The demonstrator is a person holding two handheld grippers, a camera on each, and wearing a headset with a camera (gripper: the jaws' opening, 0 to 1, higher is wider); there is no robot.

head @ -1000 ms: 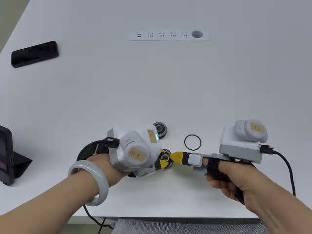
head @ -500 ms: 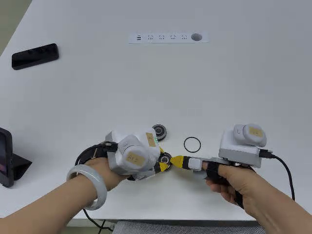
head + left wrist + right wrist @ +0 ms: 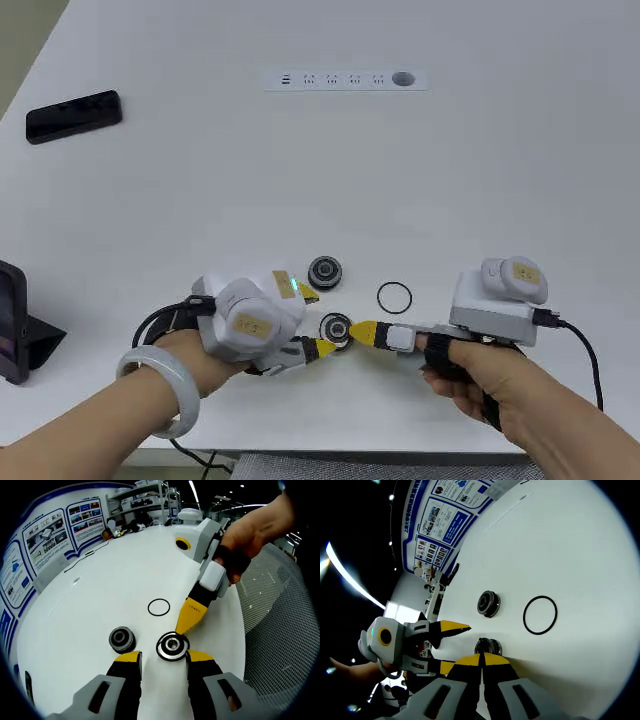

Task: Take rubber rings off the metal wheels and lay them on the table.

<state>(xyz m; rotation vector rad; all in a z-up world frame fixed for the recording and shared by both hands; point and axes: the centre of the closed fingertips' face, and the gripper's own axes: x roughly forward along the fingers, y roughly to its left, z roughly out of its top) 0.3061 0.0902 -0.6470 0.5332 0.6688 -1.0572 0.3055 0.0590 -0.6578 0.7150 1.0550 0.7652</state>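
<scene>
White table: near wheel, far wheel, loose ring beside; pwr strip, phone far side.

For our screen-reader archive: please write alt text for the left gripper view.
The left tool, open, flanks a metal wheel on a white table, with the right tool, shut, at its rim. Nearby lie a second wheel and a loose rubber ring.

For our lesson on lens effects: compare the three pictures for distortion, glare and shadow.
Head view: even light, straight table edges, only soft shadows. Left gripper view: fisheye bows the table into a dome; ceiling lights glare at top. Right gripper view: rolled, equally bowed, bright light streak at left; the ring is sharp.
</scene>
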